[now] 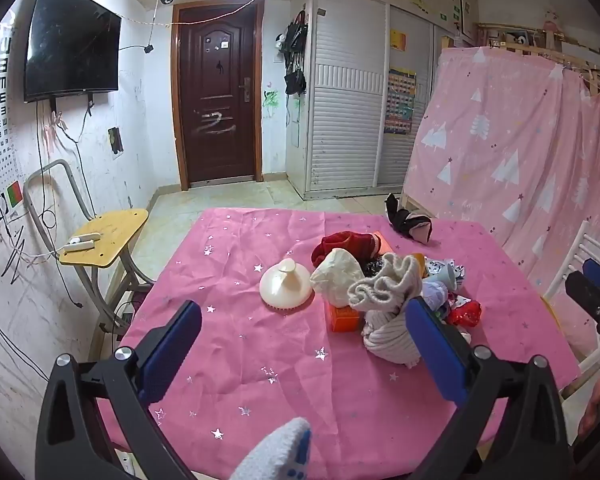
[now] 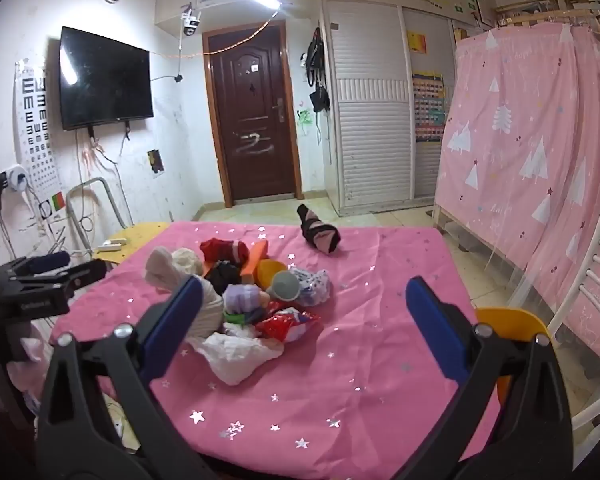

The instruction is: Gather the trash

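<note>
A heap of clutter lies on the pink star-print tablecloth point(image 1: 260, 360): a red shiny wrapper point(image 1: 466, 313) point(image 2: 286, 325), a crumpled white plastic bag point(image 2: 236, 354), an orange box point(image 1: 342, 317), a grey knitted sock point(image 1: 388, 300), a cream round brush point(image 1: 286, 285), a red cloth point(image 1: 348, 245) and a grey paper cup point(image 2: 286, 286). A rolled black and pink sock point(image 1: 410, 222) point(image 2: 320, 234) lies apart at the far edge. My left gripper point(image 1: 304, 344) is open and empty, above the table in front of the heap. My right gripper point(image 2: 304, 316) is open and empty, the heap by its left finger.
A yellow folding side table point(image 1: 104, 236) with a white power strip stands left of the table. A white chair point(image 2: 580, 300) and an orange round object point(image 2: 508, 324) are at the right. A pink curtain point(image 1: 520, 140) hangs behind. A light sock tip point(image 1: 280, 456) shows at the near edge.
</note>
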`<state>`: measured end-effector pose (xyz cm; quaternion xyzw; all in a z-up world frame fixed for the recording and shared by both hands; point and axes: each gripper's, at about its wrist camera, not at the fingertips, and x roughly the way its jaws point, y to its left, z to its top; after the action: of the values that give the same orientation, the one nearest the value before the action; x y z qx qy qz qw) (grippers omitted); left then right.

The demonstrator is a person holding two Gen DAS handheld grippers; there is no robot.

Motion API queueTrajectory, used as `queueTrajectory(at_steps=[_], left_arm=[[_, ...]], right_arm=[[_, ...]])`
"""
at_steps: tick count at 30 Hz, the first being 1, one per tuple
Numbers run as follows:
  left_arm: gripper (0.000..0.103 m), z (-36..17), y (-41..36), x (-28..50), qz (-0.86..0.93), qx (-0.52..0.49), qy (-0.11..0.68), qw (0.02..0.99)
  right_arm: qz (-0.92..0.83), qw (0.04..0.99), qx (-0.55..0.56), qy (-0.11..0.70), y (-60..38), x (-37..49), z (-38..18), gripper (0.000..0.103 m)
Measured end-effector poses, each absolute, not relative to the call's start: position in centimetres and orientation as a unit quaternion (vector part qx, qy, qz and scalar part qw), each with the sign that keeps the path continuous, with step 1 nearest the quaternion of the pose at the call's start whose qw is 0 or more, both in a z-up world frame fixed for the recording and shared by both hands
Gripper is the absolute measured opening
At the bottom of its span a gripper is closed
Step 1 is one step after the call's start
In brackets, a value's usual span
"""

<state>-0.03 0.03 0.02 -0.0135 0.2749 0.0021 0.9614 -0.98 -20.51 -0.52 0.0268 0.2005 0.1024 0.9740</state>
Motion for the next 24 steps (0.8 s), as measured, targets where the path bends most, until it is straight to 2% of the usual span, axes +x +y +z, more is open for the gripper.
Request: queueTrajectory(at_steps=[24], left_arm=[[0.094,-0.39,0.69,-0.14,-0.001,-0.019,0.281,0.959]], right_arm=[[0.098,0.974,0.031,0.201,-20.9,-0.87,-0.22,0.097]])
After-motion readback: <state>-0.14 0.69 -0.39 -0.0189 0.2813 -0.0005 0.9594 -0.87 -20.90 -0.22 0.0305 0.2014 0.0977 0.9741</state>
